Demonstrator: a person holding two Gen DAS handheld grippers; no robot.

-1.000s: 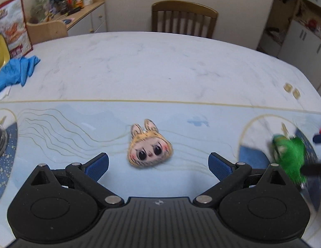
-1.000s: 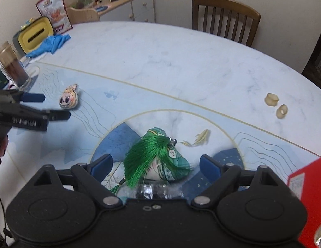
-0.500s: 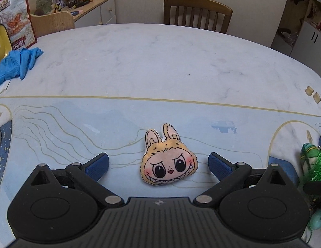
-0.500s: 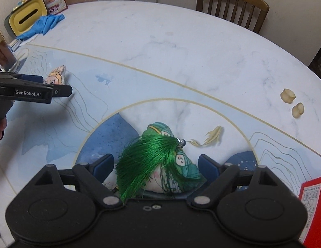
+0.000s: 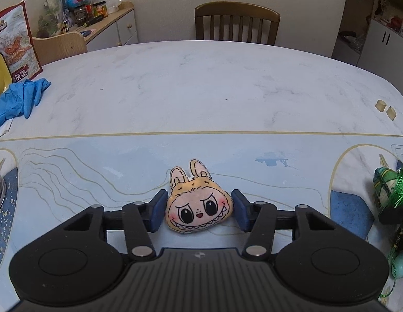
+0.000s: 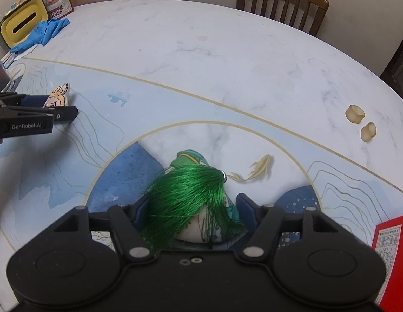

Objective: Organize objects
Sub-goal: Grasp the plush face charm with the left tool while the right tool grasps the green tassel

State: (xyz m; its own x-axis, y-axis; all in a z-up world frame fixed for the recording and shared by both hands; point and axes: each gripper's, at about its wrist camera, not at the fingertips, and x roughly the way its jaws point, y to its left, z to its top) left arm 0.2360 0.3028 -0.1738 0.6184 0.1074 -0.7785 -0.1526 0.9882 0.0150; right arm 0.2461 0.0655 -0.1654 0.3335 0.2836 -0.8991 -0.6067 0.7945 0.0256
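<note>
A small yellow plush bunny face (image 5: 198,208) lies on the blue patterned mat (image 5: 97,171). My left gripper (image 5: 198,212) has closed its blue pads against both sides of the plush. The plush also shows in the right wrist view (image 6: 58,96), with the left gripper (image 6: 58,109) around it. A green tasselled charm (image 6: 191,202) lies on the mat between the pads of my right gripper (image 6: 192,212), which are closed against it. The charm shows at the right edge of the left wrist view (image 5: 391,189).
Blue gloves (image 5: 19,98), a yellow box (image 6: 22,26) and a printed packet (image 5: 14,44) sit at the table's far left. Two small beige pieces (image 6: 359,122) lie at the right. A red box (image 6: 393,249) is at the near right. A wooden chair (image 5: 237,23) stands behind.
Both grippers moved forward and closed: the left one around the plush bunny face, the right one around the green tasselled charm. Both were wide open before.
</note>
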